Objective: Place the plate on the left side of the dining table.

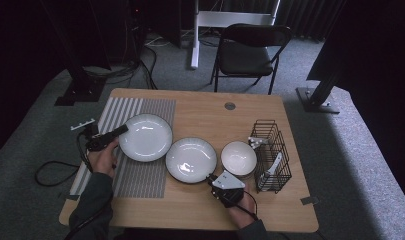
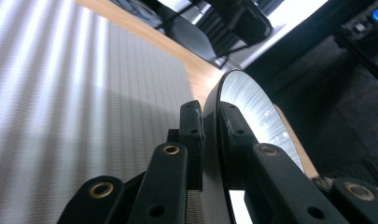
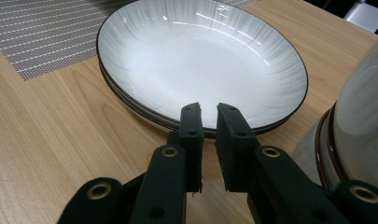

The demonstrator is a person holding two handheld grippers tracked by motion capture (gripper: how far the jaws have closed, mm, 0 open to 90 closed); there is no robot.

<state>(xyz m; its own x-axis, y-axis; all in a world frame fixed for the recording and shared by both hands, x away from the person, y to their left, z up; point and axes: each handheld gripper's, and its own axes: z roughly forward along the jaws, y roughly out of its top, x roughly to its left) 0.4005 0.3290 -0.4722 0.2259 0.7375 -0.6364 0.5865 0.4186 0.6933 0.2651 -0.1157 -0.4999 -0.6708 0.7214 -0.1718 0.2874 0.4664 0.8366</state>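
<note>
White glazed plate (image 1: 146, 137), round and shallow, with fine grey streaks running out toward a thin dark rim. Lies over the right part of the grey striped placemat (image 1: 140, 175), near the left side of the wooden table (image 1: 200, 112). Held at its left edge by the left gripper (image 1: 121, 131): in the left gripper view the rim (image 2: 213, 121) sits between the two black jaws, pressed from both sides, and the plate stands edge-on there with its bright inside (image 2: 252, 100) turned to the right. Jaws narrow, clamped on the rim.

Second white plate (image 1: 191, 159) of the same look, resting on the bare wood in the middle, just right of the first; in the right gripper view appears as two plates stacked (image 3: 200, 56), with the same dark rim. Right gripper (image 1: 211, 180) low at the near edge of this stack, jaws with only a small gap, nothing between them, tips just before the rim without clear contact.

Cream bowl (image 1: 238, 158) with brown rim just right of the stack, beside a black wire rack (image 1: 272, 150).
</note>
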